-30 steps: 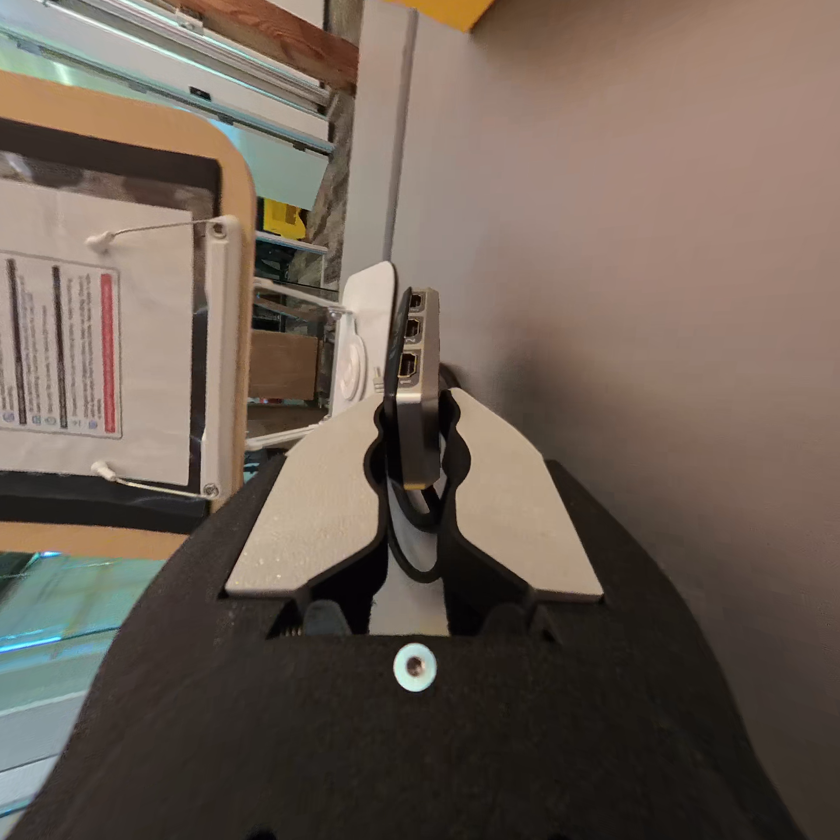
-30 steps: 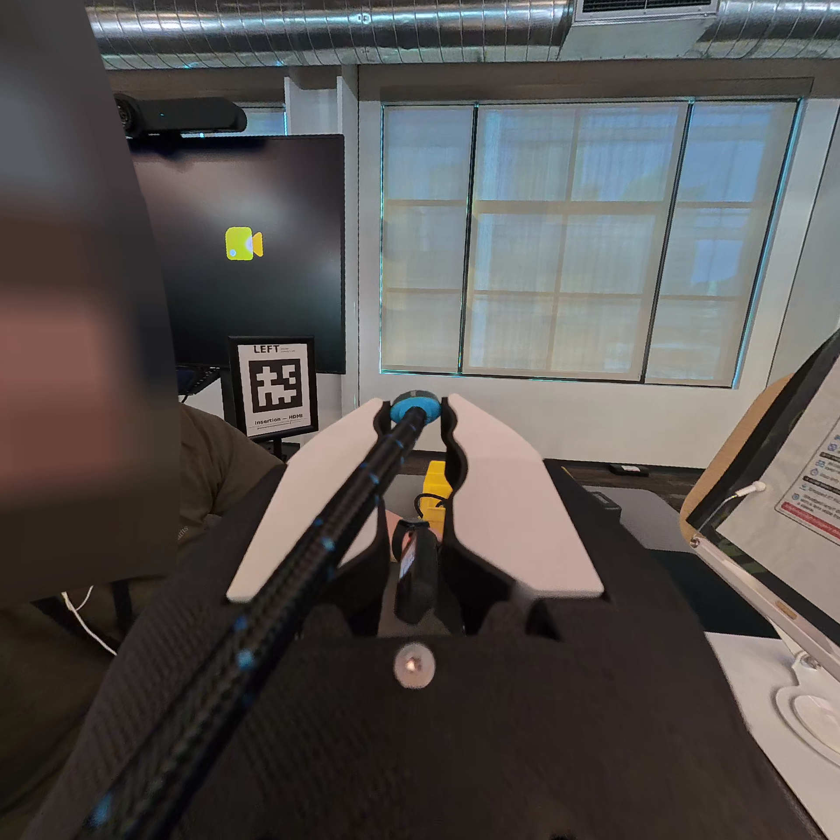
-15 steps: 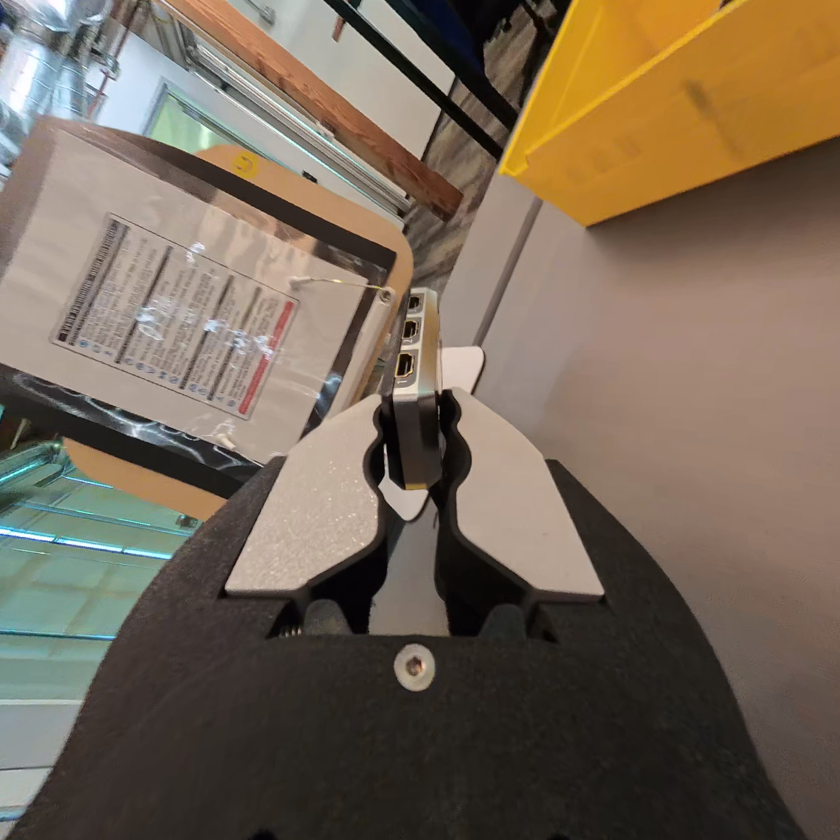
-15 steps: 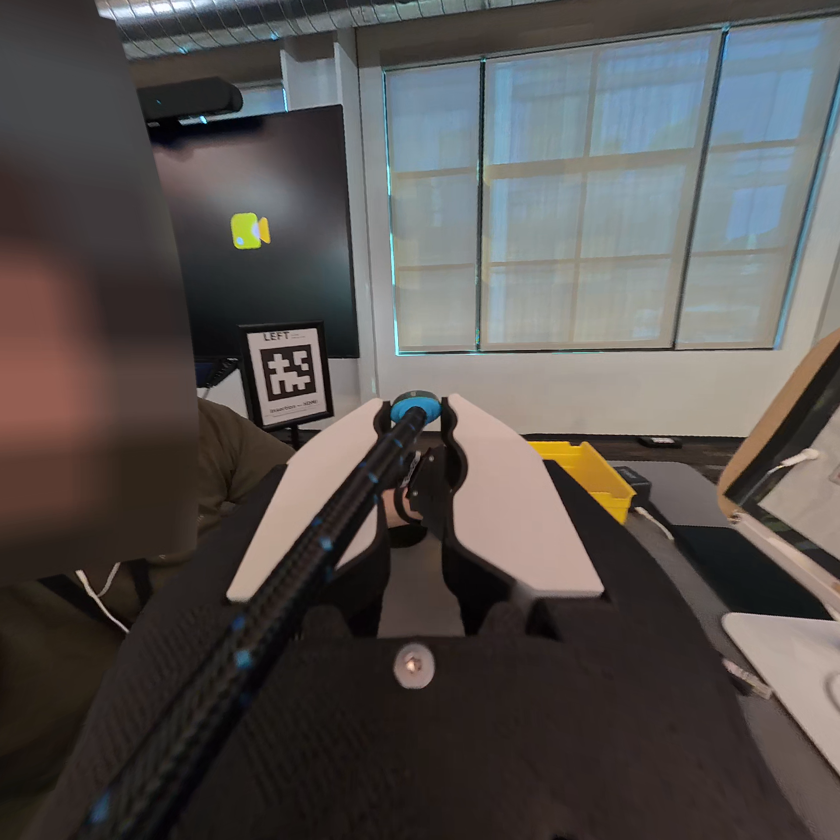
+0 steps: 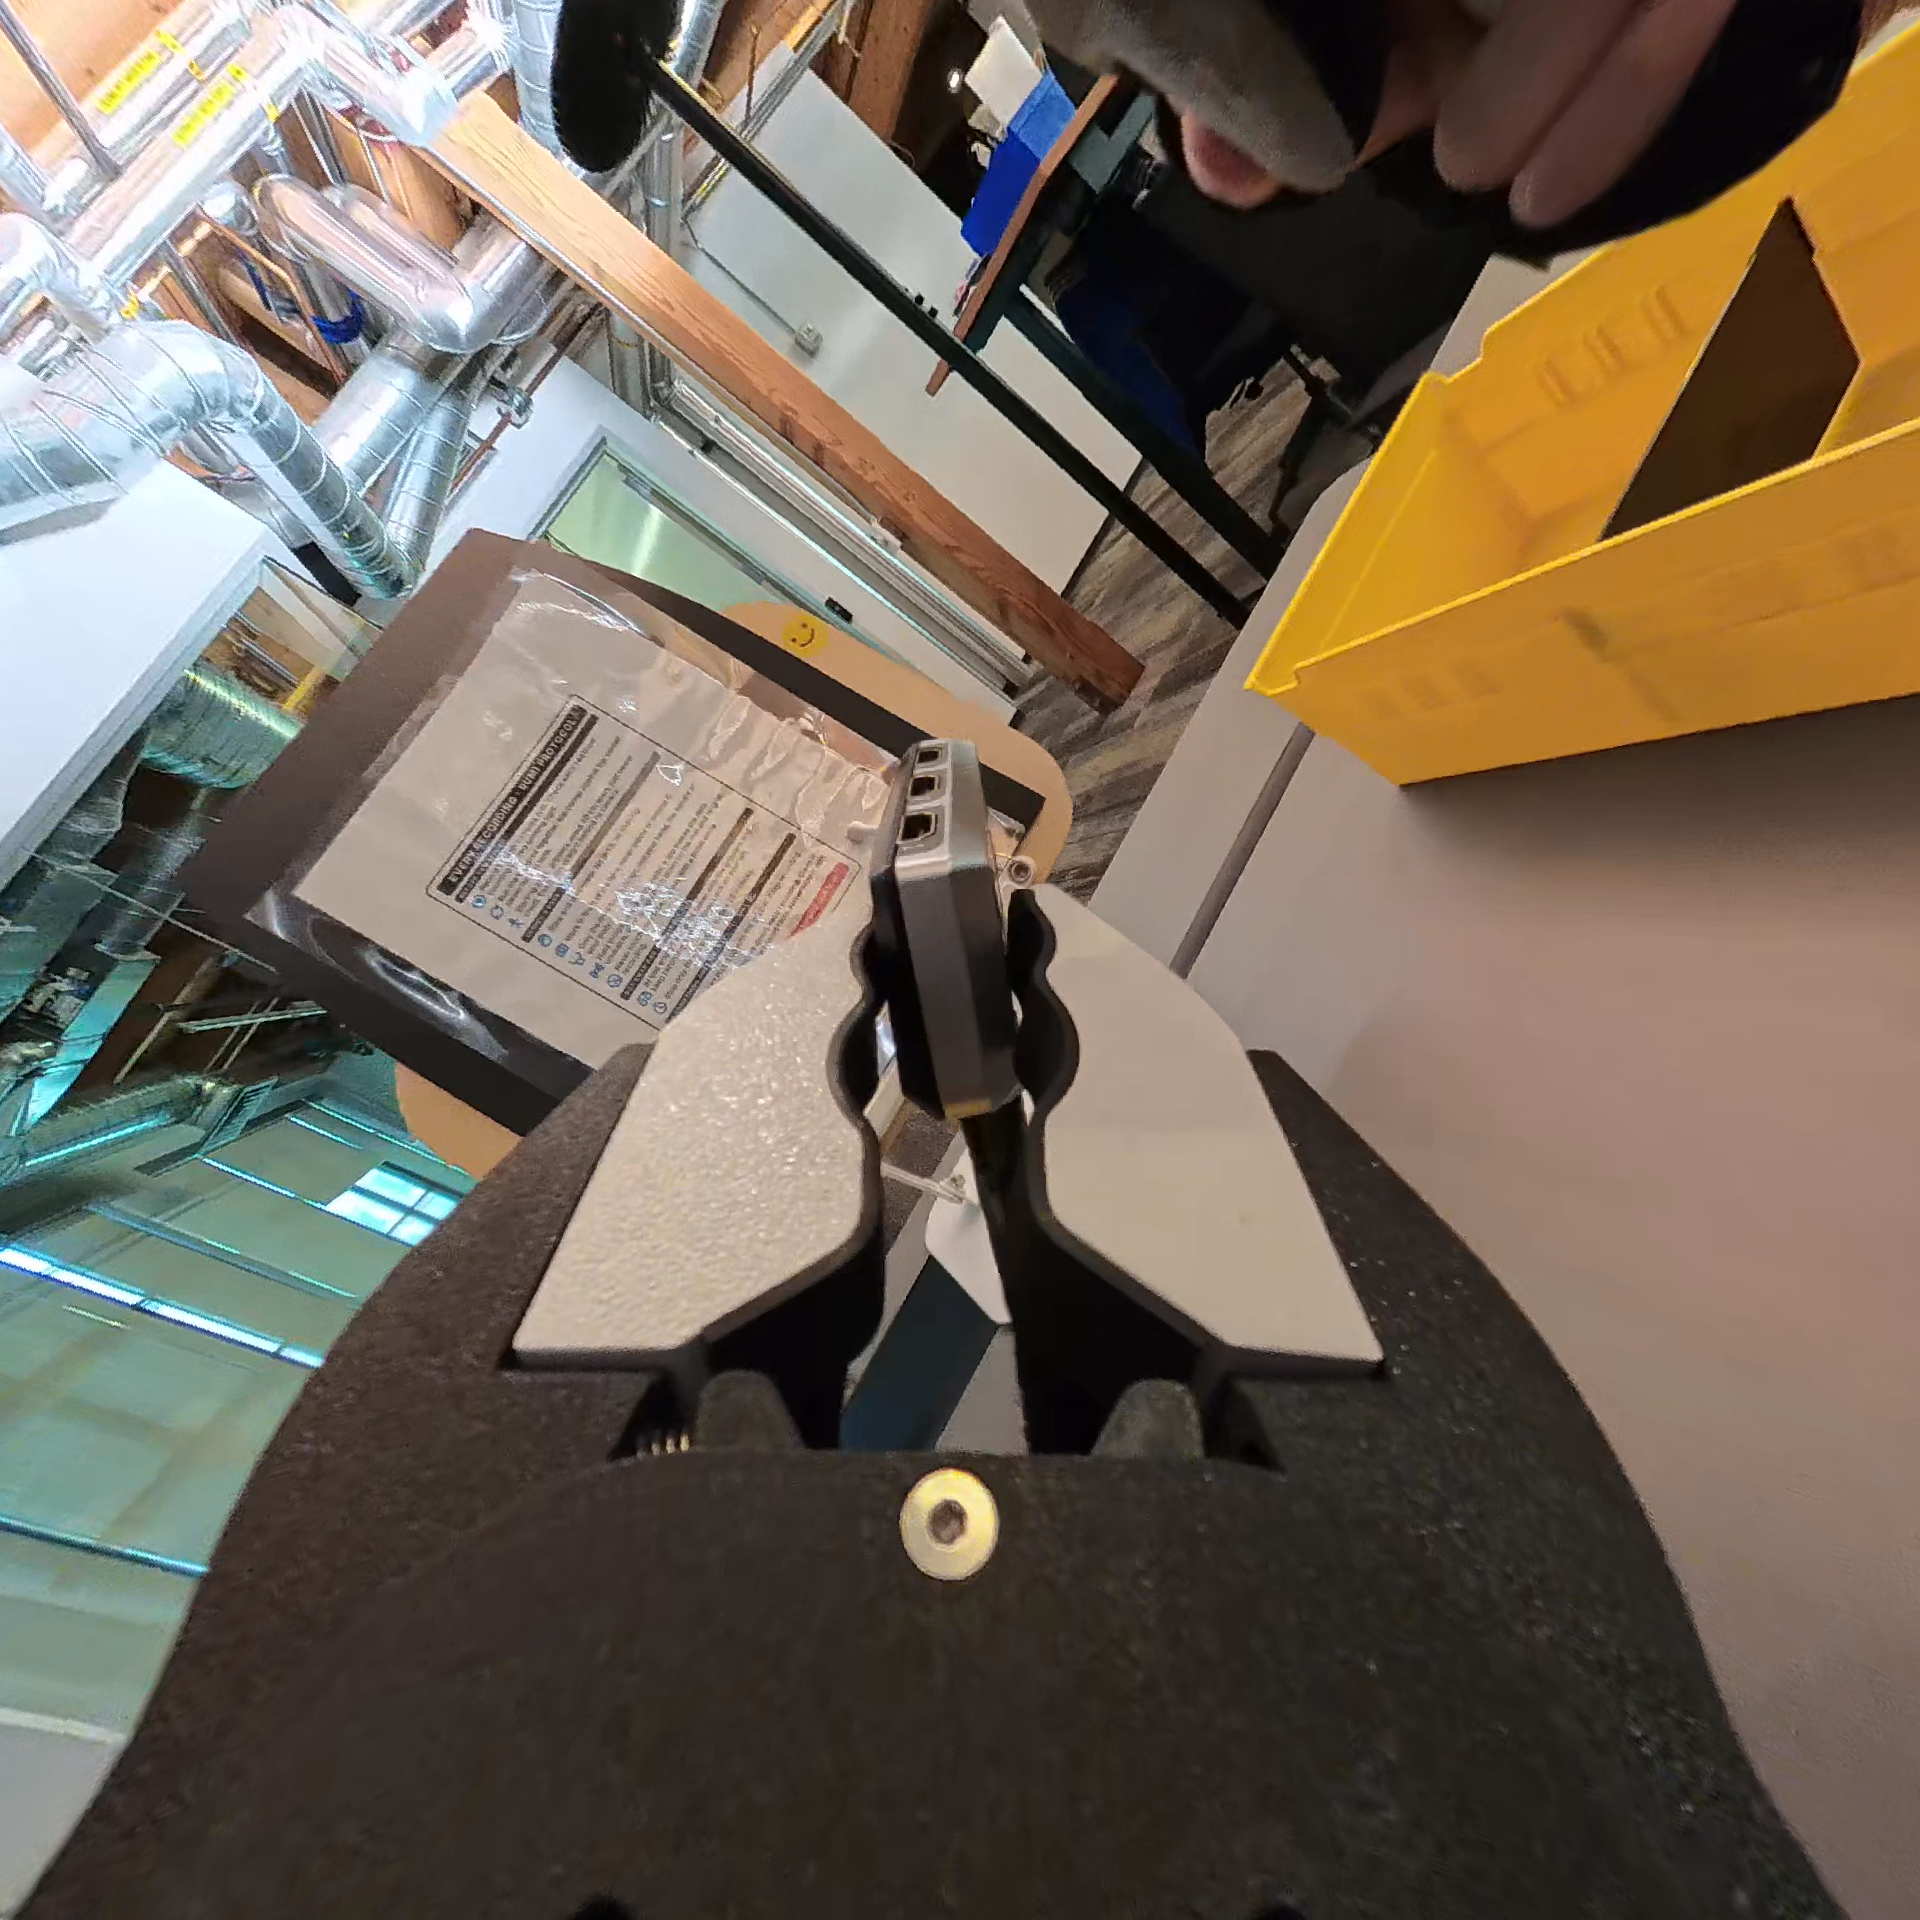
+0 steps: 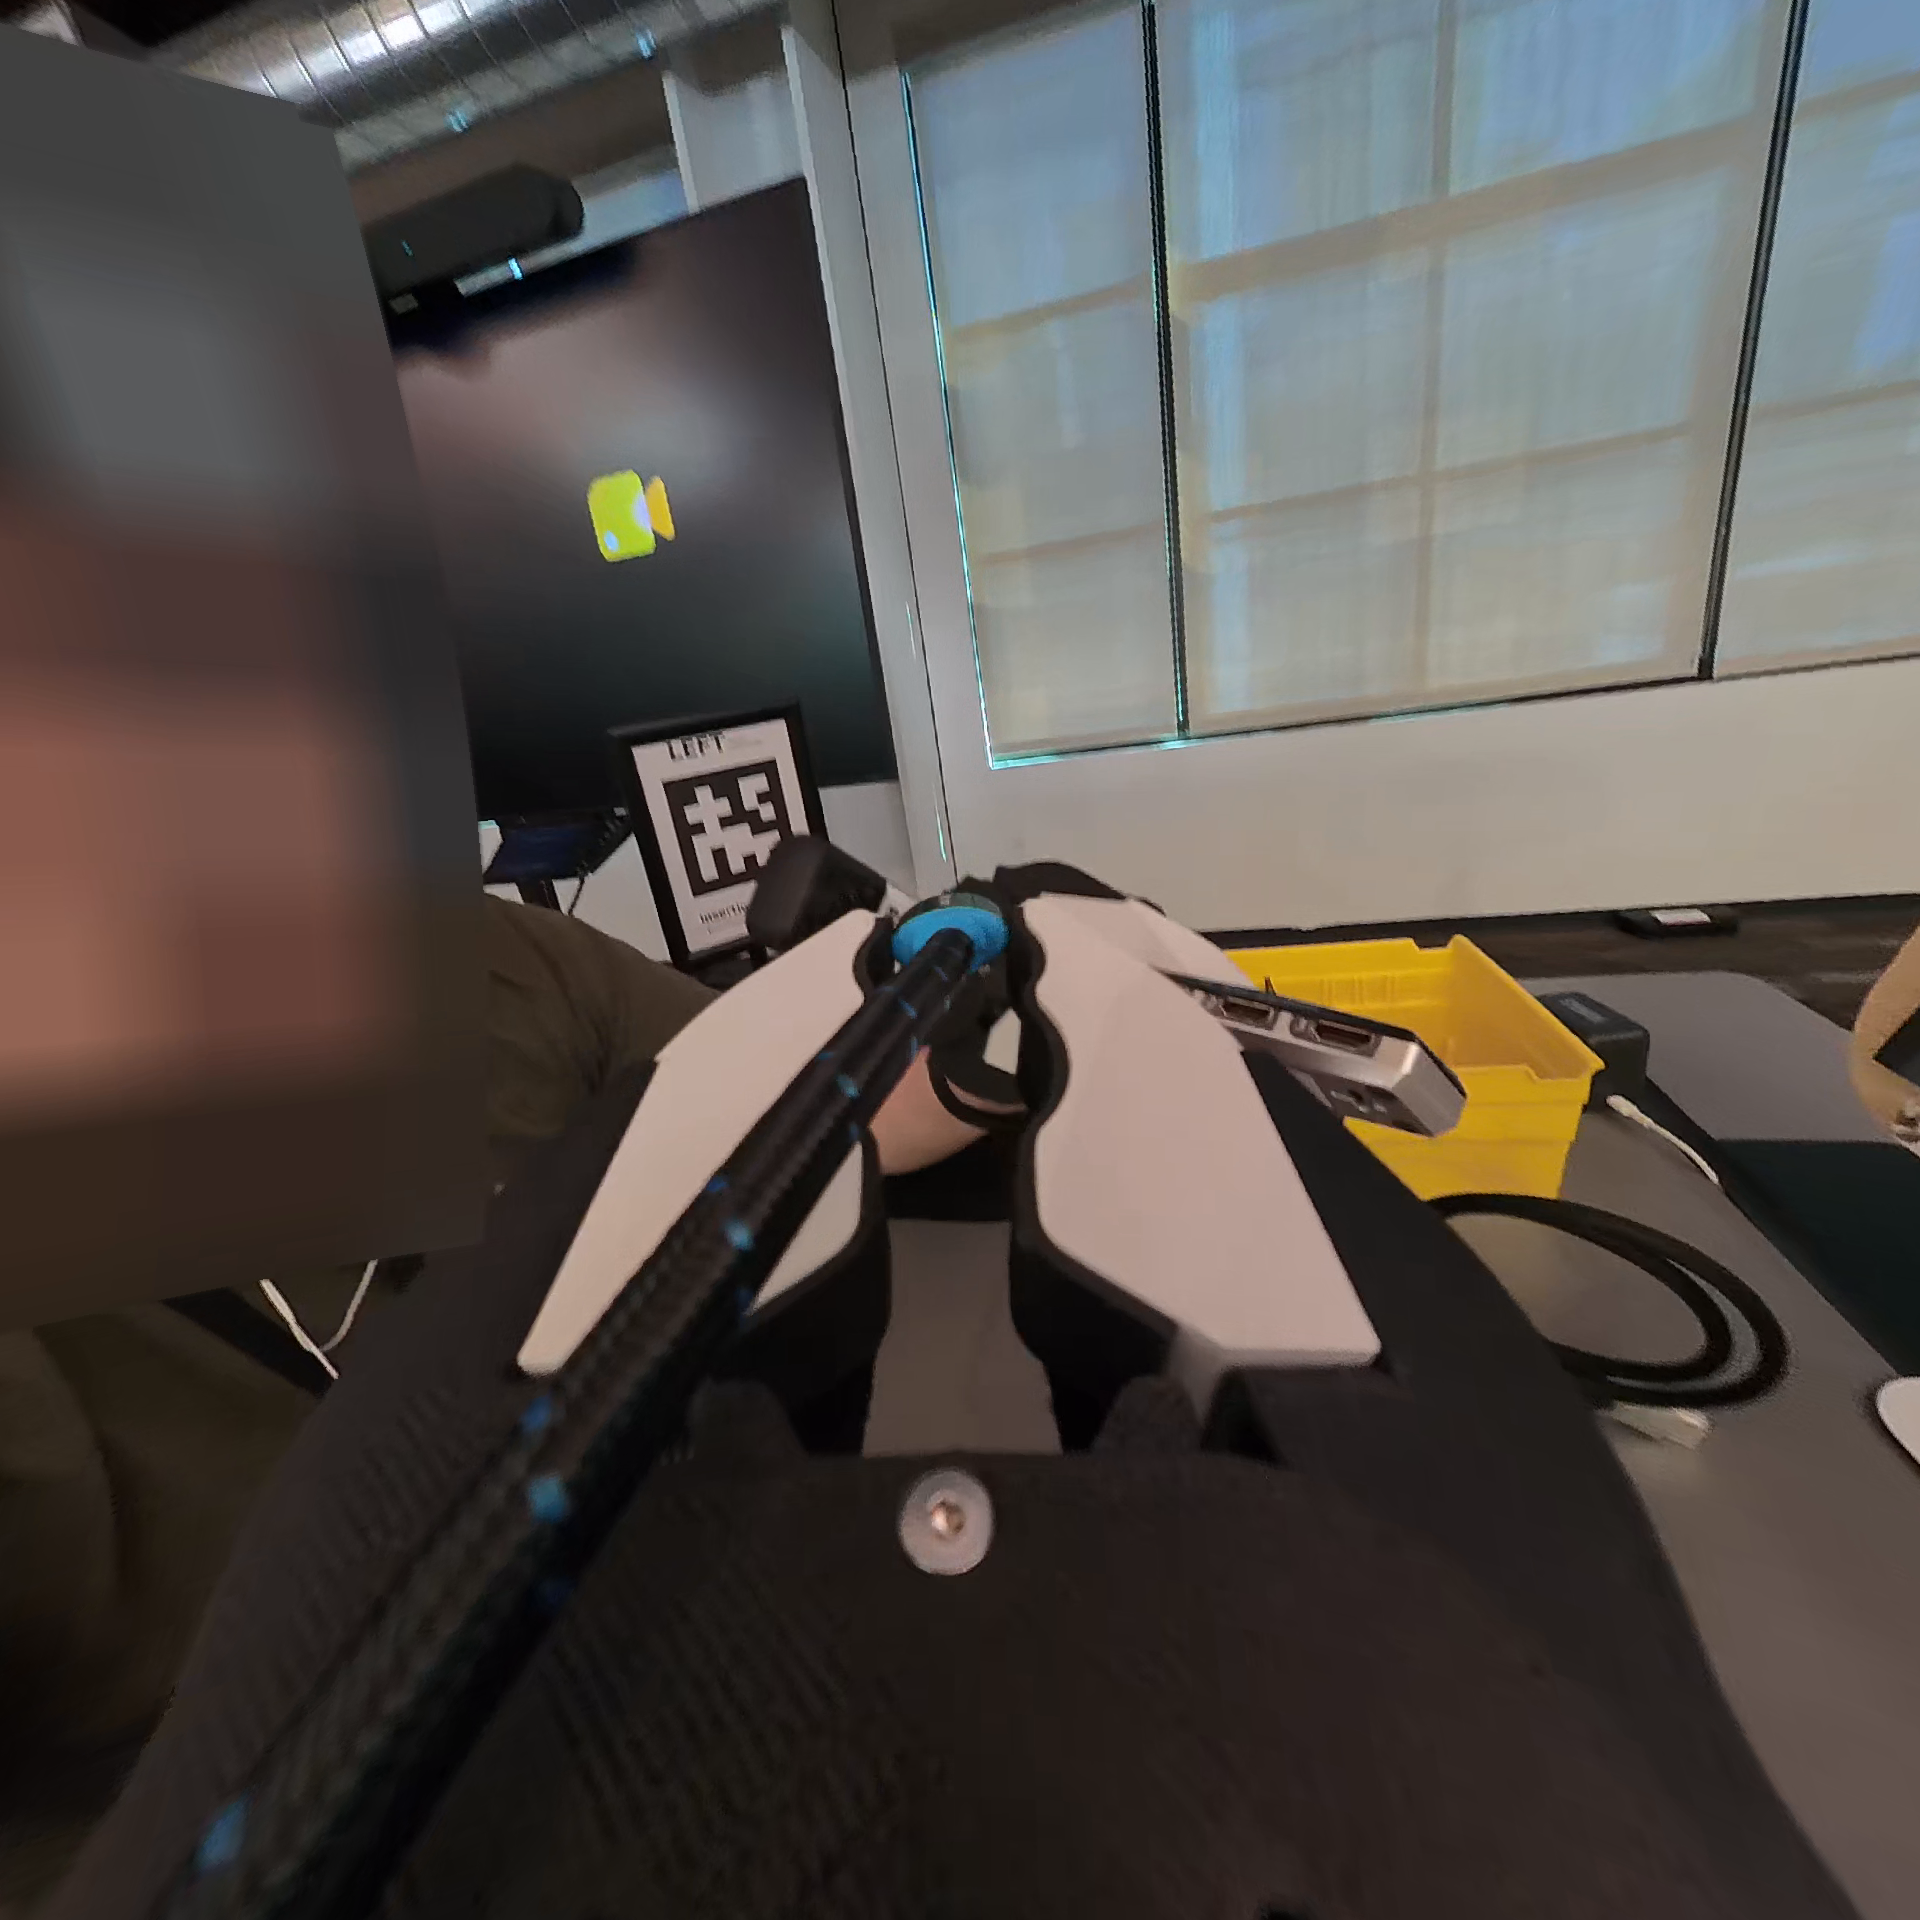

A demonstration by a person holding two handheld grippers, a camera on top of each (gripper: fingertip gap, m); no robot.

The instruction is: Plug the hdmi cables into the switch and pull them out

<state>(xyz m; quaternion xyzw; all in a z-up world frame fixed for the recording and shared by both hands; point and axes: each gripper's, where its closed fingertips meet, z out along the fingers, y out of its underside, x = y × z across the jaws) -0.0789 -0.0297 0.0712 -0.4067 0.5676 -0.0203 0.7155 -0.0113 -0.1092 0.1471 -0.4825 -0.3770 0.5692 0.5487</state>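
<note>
My left gripper [image 5: 943, 971] is shut on the near end of the hdmi switch [image 5: 932, 831], a flat silver and dark box. It holds the switch edge-on in the air, with three empty ports facing away from me. In the right wrist view the switch [image 6: 1351, 1055] sticks out from behind my right finger, over the table. My right gripper [image 6: 948, 935] is shut on an hdmi cable [image 6: 727, 1236] with a black and blue braided sheath. The cable's blue end [image 6: 940, 928] sits at the fingertips, apart from the switch. A person's hand [image 5: 1507, 104] shows at the top of the left wrist view.
A yellow bin [image 5: 1558, 582] [image 6: 1475, 1049] stands on the grey table [image 5: 1610, 1143]. A black cable loop [image 6: 1662, 1320] lies on the table at the right. A stand with a laminated sheet [image 5: 582, 862] is at the left. A marker sign [image 6: 727, 821] and a dark screen [image 6: 665, 499] stand behind. Tip to tip, the grippers are about 12 cm apart.
My left gripper has tipped up and swung with the switch, so the bin and a hand came into view. The right view dropped towards the table, and the switch came into sight.
</note>
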